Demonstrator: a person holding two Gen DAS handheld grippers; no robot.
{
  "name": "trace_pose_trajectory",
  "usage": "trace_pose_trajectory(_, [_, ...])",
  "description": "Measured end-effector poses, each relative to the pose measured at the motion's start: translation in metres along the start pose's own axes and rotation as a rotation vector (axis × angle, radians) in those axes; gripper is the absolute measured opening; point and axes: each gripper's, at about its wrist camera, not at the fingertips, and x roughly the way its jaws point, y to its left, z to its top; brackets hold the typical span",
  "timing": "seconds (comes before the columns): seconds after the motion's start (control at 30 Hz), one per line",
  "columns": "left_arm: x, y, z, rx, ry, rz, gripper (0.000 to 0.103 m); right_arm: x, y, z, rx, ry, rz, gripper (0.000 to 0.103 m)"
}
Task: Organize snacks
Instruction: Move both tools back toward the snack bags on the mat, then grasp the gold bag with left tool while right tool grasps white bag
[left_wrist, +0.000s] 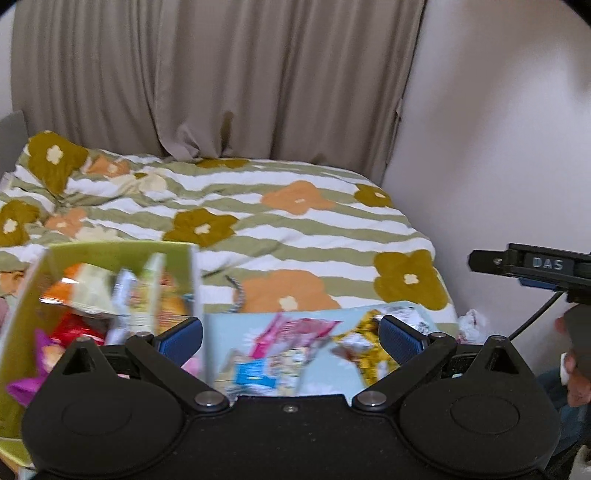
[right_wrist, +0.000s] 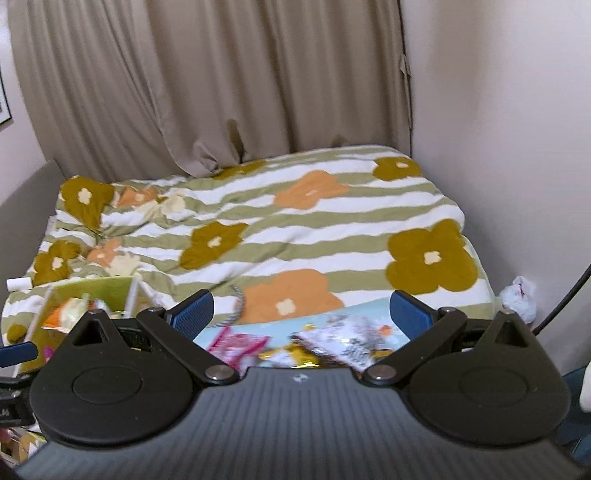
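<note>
A green box (left_wrist: 110, 253) at the left holds several snack packets, orange, red, white and purple. It also shows in the right wrist view (right_wrist: 107, 288). A light blue tray (left_wrist: 325, 373) beside it holds a pink packet (left_wrist: 295, 332), a blue packet (left_wrist: 255, 374) and a gold packet (left_wrist: 365, 350). The tray (right_wrist: 373, 308) in the right wrist view holds a pink packet (right_wrist: 236, 343) and a black-and-white packet (right_wrist: 343, 338). My left gripper (left_wrist: 291, 336) is open and empty above the tray. My right gripper (right_wrist: 301, 314) is open and empty above the tray.
A bed with a striped flower-print cover (left_wrist: 258, 221) lies behind the boxes, against beige curtains (left_wrist: 221, 74) and a white wall. A crumpled white bag (right_wrist: 519, 297) sits by the wall at the right. A braided cord (left_wrist: 238, 293) lies on the cover.
</note>
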Motion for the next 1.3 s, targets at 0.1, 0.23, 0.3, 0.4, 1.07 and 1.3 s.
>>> trace_pose_trajectory(0.1, [0.026,-0.02,-0.002,-0.012,0.035,-0.005,0.103,0.024,-0.026,0.003,0.022,0.049,0.014,0.103])
trace_pose_trajectory(0.23, [0.066,-0.043,-0.008,-0.024,0.086,0.005,0.103,0.067,-0.052,0.005,0.064,0.132,0.04,0.103])
trace_pose_trajectory(0.3, [0.088,-0.052,-0.011,-0.025,0.113,0.015,0.103,0.09,-0.061,0.005,0.089,0.181,0.054,0.103])
trace_pose_trajectory(0.4, [0.115,-0.06,-0.017,-0.036,0.146,0.028,0.103,0.128,-0.071,0.0,0.129,0.259,0.066,0.103])
trace_pose_trajectory(1.07, [0.212,-0.086,-0.04,-0.086,0.296,0.056,0.102,0.224,-0.082,-0.027,0.091,0.443,0.0,0.103])
trace_pose_trajectory(1.3, [0.226,-0.092,-0.046,-0.081,0.321,0.072,0.102,0.225,-0.092,-0.032,0.096,0.487,0.009,0.103])
